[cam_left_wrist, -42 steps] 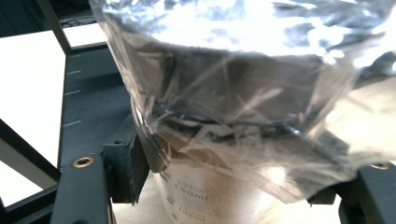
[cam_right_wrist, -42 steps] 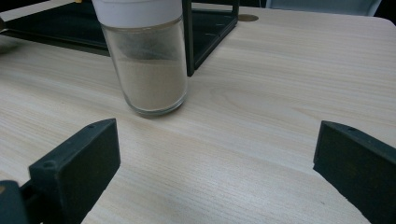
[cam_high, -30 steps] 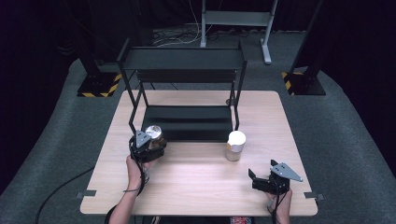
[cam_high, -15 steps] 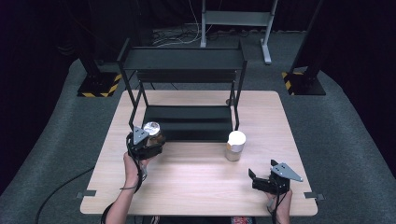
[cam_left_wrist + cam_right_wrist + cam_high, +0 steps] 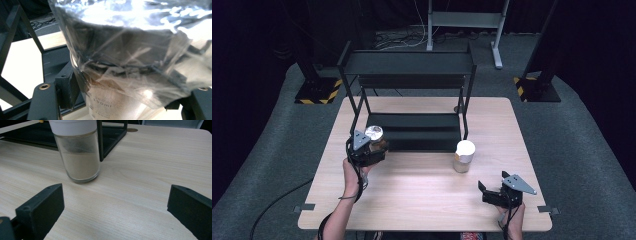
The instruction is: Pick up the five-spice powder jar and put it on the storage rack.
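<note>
My left gripper point(image 5: 373, 146) is shut on a glass beaker point(image 5: 375, 140) with a crinkled foil cover point(image 5: 373, 132), held off the table at the front left corner of the black rack. In the left gripper view the foil-topped beaker point(image 5: 117, 105) with printed volume marks sits between the two black pads point(image 5: 68, 88). A glass jar point(image 5: 463, 156) with a white lid and tan powder stands on the table in front of the rack's right leg. My right gripper point(image 5: 484, 193) rests near the table's front right, open, with the jar point(image 5: 78, 157) ahead of its jaws and apart from them.
A black two-level rack point(image 5: 412, 65) stands at the back middle of the wooden table point(image 5: 422, 200); its lower shelf point(image 5: 412, 132) lies just beyond the beaker. Dark stands with yellow-black striped bases flank the table on the grey floor.
The left gripper has lifted with the beaker, drifting a little up the picture beside the rack's left front leg. The right gripper and the jar have stayed put.
</note>
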{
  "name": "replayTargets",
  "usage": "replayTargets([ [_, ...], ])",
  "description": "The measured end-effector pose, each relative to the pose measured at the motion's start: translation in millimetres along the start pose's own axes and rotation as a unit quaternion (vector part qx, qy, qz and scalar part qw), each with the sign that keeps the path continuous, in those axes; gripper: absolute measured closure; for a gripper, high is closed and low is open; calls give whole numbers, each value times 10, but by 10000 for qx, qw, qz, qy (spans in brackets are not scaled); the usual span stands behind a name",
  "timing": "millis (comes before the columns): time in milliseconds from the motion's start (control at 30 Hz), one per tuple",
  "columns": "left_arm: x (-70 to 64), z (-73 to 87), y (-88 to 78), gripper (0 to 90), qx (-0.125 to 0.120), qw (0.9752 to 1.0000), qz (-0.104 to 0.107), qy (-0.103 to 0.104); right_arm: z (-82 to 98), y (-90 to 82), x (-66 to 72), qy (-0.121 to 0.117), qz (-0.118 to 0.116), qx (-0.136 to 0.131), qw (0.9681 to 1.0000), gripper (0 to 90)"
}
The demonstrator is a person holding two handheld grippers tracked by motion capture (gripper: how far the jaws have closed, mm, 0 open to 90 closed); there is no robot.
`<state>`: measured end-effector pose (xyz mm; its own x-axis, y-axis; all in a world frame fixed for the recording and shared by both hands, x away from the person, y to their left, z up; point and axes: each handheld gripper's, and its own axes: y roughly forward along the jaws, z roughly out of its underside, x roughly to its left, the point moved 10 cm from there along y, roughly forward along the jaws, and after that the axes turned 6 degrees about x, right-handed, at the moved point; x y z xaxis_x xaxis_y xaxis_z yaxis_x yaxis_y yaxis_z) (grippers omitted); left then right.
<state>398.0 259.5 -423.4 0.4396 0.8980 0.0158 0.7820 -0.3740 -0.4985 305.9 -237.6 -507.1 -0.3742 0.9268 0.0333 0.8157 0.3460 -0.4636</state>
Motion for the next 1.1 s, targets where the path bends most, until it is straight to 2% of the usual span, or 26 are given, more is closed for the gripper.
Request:
replayTargets([
  [600, 1, -233, 8, 302, -17, 9999, 125, 99, 2, -2, -12, 56, -20, -11, 10000, 0],
  [933, 17, -345, -10, 302, -62, 9998, 144, 114, 2, -1, -13, 61, -17, -11, 10000, 1],
  [1100, 19, -414, -18, 302, -44, 9997, 130, 195, 6, -4, -19, 77, -24, -41, 10000, 1],
])
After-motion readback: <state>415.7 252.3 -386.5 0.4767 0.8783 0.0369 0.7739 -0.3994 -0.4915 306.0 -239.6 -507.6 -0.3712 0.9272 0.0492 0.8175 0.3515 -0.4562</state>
